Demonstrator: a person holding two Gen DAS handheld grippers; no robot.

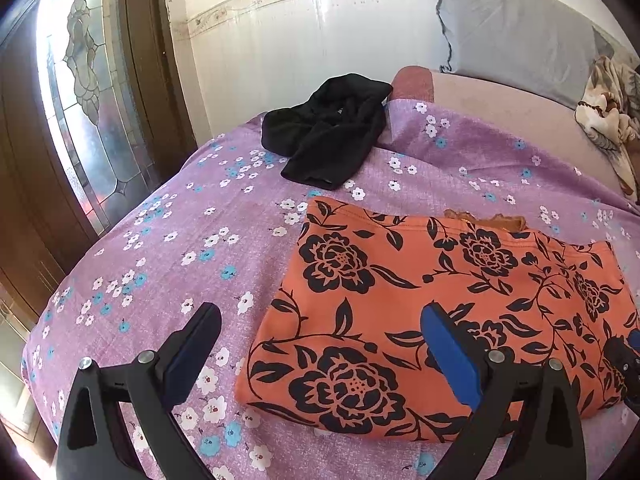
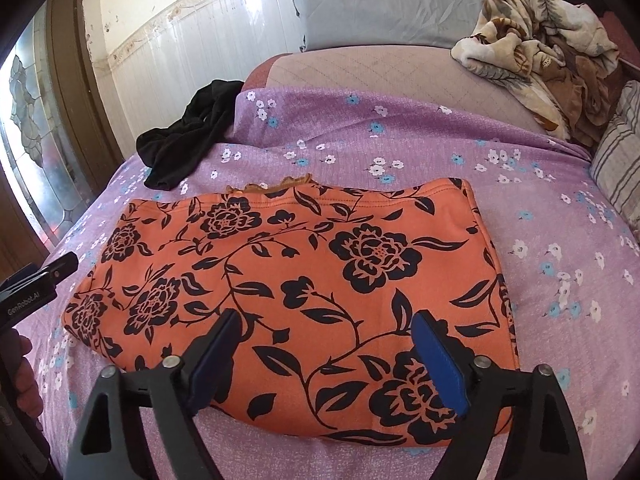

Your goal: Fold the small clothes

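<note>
The right gripper (image 2: 324,352) sits nearest the lens in the right wrist view. Its jaws stand apart above the near edge of the orange garment (image 2: 296,292), and nothing is clamped between the blue pads (image 2: 440,364). Whether the tips touch the cloth cannot be told.

The left gripper (image 1: 320,344) is likewise released in the left wrist view. Its left finger hangs over the bedsheet (image 1: 168,248), and its right finger hangs over the garment's left part. It grips nothing.

The orange garment, printed with black flowers, lies folded into a flat rectangle on the bedsheet, directly ahead of both grippers. A strip of darker orange trim (image 2: 276,184) shows at its far edge.

At the left edge of the right wrist view, the left tool's body and part of a hand (image 2: 24,376) are visible.

The bedsheet is purple with white and blue flowers.

Beyond the orange garment, toward the far left, a black garment (image 1: 328,136) lies crumpled and unfolded, apart from the orange one.

Farther back, bare mattress (image 2: 380,76) shows past the sheet's edge. A grey pillow (image 2: 392,0) leans against the wall. A crumpled beige patterned blanket (image 2: 536,52) lies at the far right, with a striped cushion (image 2: 620,156) beside it. A door with patterned glass (image 1: 80,92) stands to the left.
</note>
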